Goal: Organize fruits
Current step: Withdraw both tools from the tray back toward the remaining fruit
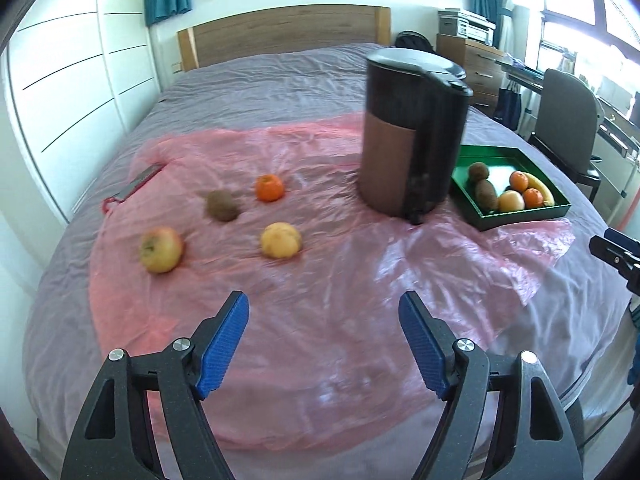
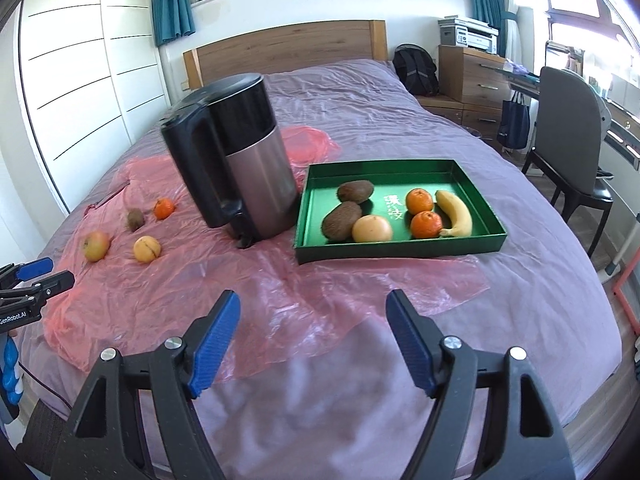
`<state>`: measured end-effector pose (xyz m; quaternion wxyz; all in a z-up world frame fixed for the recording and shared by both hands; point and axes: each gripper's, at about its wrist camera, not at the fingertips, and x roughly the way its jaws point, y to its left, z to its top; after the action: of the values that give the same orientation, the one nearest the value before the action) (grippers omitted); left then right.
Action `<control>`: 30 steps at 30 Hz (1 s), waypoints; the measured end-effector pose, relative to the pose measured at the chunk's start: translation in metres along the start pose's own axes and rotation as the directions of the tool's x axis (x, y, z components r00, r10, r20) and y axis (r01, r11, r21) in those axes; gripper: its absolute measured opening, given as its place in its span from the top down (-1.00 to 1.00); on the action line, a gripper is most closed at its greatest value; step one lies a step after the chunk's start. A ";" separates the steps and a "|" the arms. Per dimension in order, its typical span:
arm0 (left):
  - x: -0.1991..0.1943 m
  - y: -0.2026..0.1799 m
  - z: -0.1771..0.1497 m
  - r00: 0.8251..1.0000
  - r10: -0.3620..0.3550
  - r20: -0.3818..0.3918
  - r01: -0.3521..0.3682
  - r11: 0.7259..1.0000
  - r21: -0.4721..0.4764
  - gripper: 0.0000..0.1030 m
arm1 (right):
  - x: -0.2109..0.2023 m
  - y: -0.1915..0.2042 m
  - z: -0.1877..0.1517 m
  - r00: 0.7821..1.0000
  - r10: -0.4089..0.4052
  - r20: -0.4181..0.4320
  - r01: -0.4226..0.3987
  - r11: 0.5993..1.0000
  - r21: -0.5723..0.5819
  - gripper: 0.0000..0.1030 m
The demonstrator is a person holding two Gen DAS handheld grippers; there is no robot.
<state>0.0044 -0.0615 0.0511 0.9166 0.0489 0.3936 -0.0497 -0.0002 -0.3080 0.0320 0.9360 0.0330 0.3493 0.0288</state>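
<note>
On a pink plastic sheet [image 1: 320,280] lie an apple [image 1: 161,249], a yellow orange [image 1: 280,240], a kiwi [image 1: 222,205] and a tangerine [image 1: 270,188]. A green tray [image 2: 400,247] holds two brown fruits [image 2: 342,220], a pale orange [image 2: 372,229], two tangerines [image 2: 426,224] and a banana [image 2: 454,213]. My left gripper [image 1: 324,308] is open and empty, hovering short of the loose fruits. My right gripper [image 2: 313,306] is open and empty, short of the tray. The loose apple [image 2: 96,245] also shows in the right wrist view.
A black and steel kettle [image 2: 240,160] stands between the loose fruits and the tray. All lie on a bed with a purple cover [image 2: 520,300]. A chair [image 2: 568,140] and wooden drawers [image 2: 472,76] stand to the right, a white wardrobe [image 2: 80,80] to the left.
</note>
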 end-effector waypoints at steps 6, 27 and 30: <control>-0.009 0.040 -0.020 0.999 0.044 -0.005 -0.044 0.997 -0.058 -0.46 | 0.000 0.023 -0.007 1.000 0.025 -0.016 -0.026 0.999 -0.022 -1.00; -0.014 0.148 -0.046 0.989 0.149 -0.008 -0.143 0.935 -0.324 -0.55 | 0.003 0.101 -0.022 0.993 0.087 -0.073 -0.096 0.988 -0.124 -1.00; -0.012 0.162 -0.051 0.986 0.166 -0.016 -0.161 0.924 -0.347 -0.55 | 0.005 0.108 -0.023 0.993 0.088 -0.084 -0.099 0.986 -0.135 -1.00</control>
<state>-0.0194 0.1061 0.0329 0.9144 -0.0813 0.3846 0.0969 -0.0153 -0.1994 0.0202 0.9192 -0.0170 0.3809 0.0984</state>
